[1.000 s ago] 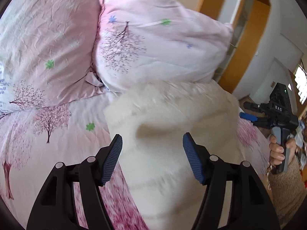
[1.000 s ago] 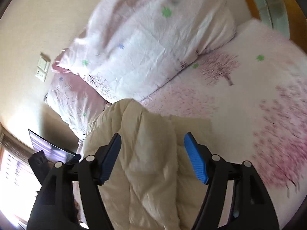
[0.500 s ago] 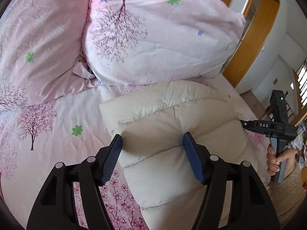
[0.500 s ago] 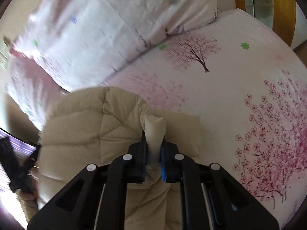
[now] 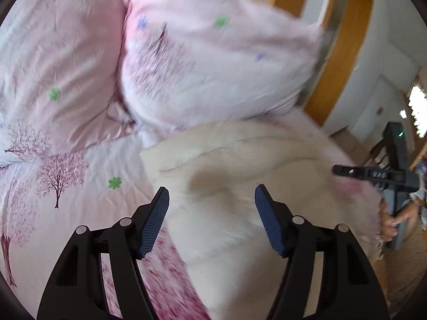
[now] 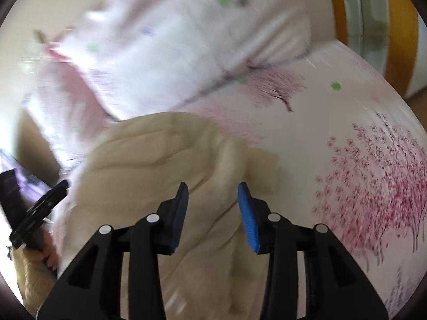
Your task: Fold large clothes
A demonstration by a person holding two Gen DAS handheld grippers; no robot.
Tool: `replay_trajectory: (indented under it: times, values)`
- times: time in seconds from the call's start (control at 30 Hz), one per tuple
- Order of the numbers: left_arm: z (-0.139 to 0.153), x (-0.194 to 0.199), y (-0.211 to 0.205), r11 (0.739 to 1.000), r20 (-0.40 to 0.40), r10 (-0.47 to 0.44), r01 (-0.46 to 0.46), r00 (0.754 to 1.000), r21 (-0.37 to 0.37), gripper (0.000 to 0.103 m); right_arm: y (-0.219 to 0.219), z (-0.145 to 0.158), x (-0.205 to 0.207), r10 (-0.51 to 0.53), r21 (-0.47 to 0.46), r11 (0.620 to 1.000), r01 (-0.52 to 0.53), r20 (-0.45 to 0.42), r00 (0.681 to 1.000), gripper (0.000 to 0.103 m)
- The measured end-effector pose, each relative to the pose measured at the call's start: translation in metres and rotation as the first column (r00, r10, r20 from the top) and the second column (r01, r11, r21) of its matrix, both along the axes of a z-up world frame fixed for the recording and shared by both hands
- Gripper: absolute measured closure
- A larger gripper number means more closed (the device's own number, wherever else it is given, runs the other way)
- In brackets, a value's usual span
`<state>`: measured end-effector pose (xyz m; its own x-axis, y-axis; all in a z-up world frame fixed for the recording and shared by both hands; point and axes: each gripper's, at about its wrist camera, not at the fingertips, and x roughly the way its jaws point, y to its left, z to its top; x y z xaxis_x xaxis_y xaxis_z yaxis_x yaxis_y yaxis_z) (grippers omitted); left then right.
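Note:
A cream quilted padded garment [image 5: 240, 176] lies bunched on the pink floral bed sheet [image 5: 80, 197]. My left gripper [image 5: 212, 202] hangs open just above its near part, nothing pinched between the blue pads. In the right wrist view the same garment [image 6: 149, 165] fills the lower left. My right gripper [image 6: 212, 200] is opening over a raised fold of it, and the pads stand clear of the cloth. The other gripper [image 5: 373, 173] shows at the right edge of the left wrist view, held by a hand [image 5: 392, 218].
Two large pink floral pillows [image 5: 208, 61] lean at the head of the bed, right behind the garment. A wooden door frame [image 5: 339, 50] and white walls lie beyond the bed's right side. Open sheet [image 6: 360, 160] stretches to the right of the garment.
My right gripper shut on a fold of the garment half a second ago and has now let it go, its jaws parting again. Both views shifted; the left gripper stayed open.

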<state>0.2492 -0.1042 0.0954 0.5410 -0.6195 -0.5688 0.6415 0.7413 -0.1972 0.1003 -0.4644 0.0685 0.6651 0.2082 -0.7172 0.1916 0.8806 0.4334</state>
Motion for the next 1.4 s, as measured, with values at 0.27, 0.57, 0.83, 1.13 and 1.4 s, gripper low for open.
replay_trajectory:
  times: [0.27,0.57,0.83,1.13,1.4]
  values:
    - [-0.004,-0.080,-0.023,0.984,0.099,-0.149,0.138,0.984,0.109,0.035,0.063,-0.009,-0.068,0.088,-0.095,0.992,-0.080,0.081,0.993,0.061]
    - [-0.046,-0.084,-0.036,0.961,0.086,-0.135,0.110,0.987,0.253,0.035,0.077,-0.054,-0.063,0.049,-0.068,0.996,-0.050,-0.020,0.999,0.054]
    - [-0.062,-0.081,-0.039,0.959,0.073,-0.107,0.084,0.992,0.269,0.033,0.084,-0.063,-0.062,0.031,-0.078,0.996,-0.034,-0.036,0.999,0.054]
    - [-0.056,-0.086,-0.030,0.971,0.053,-0.094,0.080,0.994,0.224,0.019,0.087,-0.047,-0.053,0.043,-0.113,0.992,-0.057,-0.128,0.991,0.041]
    - [-0.019,-0.067,0.029,0.999,0.005,0.019,-0.020,1.000,0.029,0.001,0.062,0.016,-0.058,-0.088,-0.229,0.973,0.040,-0.201,0.976,0.002]
